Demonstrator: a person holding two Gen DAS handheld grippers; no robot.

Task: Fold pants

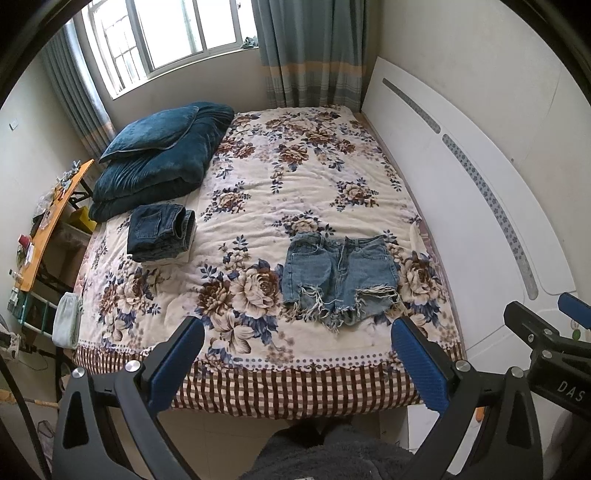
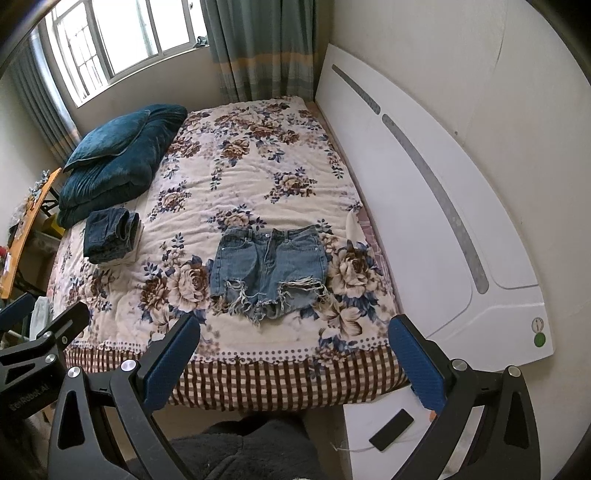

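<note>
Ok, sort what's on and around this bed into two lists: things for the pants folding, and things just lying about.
For the job:
- light denim shorts, spread flat near the bed's foot
- folded dark jeans, on a stack
- left hand-held gripper, open
- right hand-held gripper, open

Lying about:
- teal pillow on folded teal quilt
- floral bedspread
- cluttered orange side table
- black phone-like slab on the white nightstand

We face a bed (image 1: 258,177) under a floral cover, white headboard (image 1: 461,206) along the right wall, daylit window (image 1: 166,33) with curtains (image 1: 306,51), cluttered orange table (image 1: 48,221) left.
</note>
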